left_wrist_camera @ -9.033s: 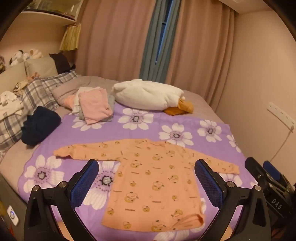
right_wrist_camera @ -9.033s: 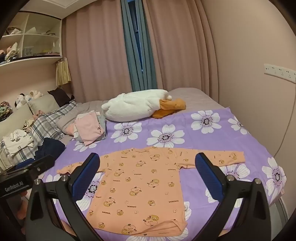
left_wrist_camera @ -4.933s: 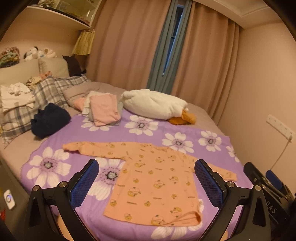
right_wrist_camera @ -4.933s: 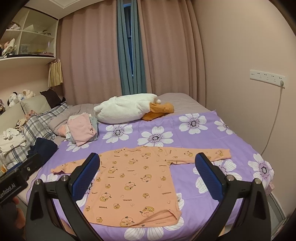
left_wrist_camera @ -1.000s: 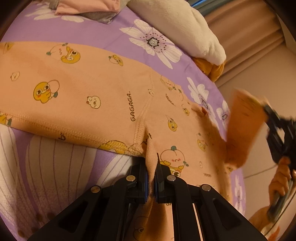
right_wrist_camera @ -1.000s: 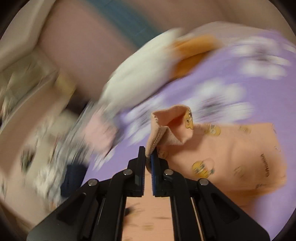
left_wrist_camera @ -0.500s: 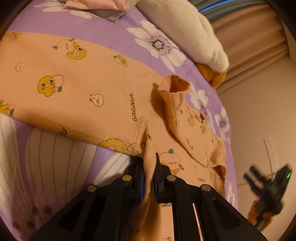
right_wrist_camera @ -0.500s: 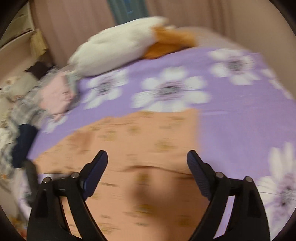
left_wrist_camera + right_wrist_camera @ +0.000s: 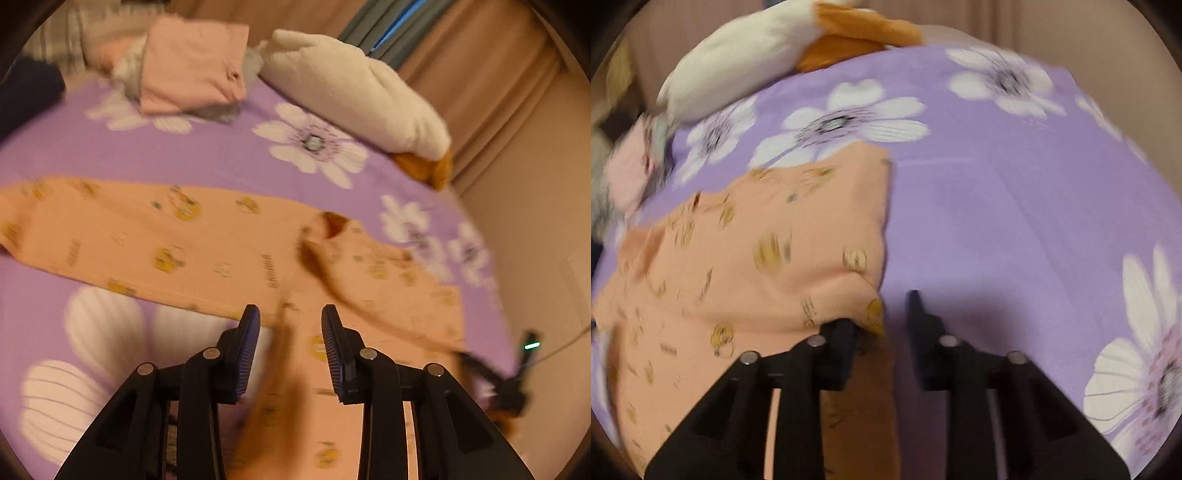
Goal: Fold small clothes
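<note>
1. Left claw (image 9: 290, 325): opening, pads apart, a ridge of the orange shirt (image 9: 155, 236) between them but not pinched.
2. Orange shirt: flat on the purple flowered bedspread (image 9: 221, 155), one sleeve folded back across the body toward 2 o'clock.
3. At 12 o'clock: folded pink clothes (image 9: 192, 66) and white plush pillow (image 9: 354, 96).
4. Right claw (image 9: 882, 326): closing, gap narrow, shirt edge (image 9: 875, 310) at the left pad; grip cannot be told.
</note>
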`<state>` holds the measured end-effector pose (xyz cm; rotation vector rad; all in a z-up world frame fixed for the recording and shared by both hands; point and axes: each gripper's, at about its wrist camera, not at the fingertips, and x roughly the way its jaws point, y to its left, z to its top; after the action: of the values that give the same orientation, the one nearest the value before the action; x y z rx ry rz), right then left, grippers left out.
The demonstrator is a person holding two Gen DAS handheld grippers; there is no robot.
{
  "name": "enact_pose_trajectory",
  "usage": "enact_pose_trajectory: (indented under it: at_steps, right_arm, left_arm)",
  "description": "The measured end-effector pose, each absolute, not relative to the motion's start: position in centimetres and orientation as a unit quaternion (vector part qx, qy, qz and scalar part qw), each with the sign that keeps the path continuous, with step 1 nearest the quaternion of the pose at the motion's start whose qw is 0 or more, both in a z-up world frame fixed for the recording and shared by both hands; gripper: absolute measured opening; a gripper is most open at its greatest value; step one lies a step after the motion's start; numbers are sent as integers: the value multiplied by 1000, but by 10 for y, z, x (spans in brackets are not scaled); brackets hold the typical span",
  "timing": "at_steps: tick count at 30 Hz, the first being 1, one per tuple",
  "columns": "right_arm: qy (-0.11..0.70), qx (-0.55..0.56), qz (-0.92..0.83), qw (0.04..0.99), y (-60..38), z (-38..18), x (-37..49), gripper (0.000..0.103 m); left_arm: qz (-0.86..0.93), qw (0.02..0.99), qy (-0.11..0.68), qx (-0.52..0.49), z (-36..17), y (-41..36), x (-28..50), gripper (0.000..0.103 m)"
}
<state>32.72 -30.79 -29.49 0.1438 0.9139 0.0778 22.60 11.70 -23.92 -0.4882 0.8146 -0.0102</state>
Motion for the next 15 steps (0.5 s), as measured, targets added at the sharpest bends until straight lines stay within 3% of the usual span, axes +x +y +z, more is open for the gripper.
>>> enact_pose_trajectory:
  at_steps: [3, 8, 15]
  right_arm:
    - [445, 113, 44, 887, -327, -296, 321, 12]
    - [438, 47, 28, 897, -309, -297, 311, 15]
    - [433, 43, 23, 900, -309, -298, 311, 16]
  left_arm:
    - [-23, 872, 418, -253, -253, 110, 232, 32]
    - [-72, 859, 413, -295, -244, 89, 255, 32]
    - [-98, 851, 416, -307, -243, 52, 338, 32]
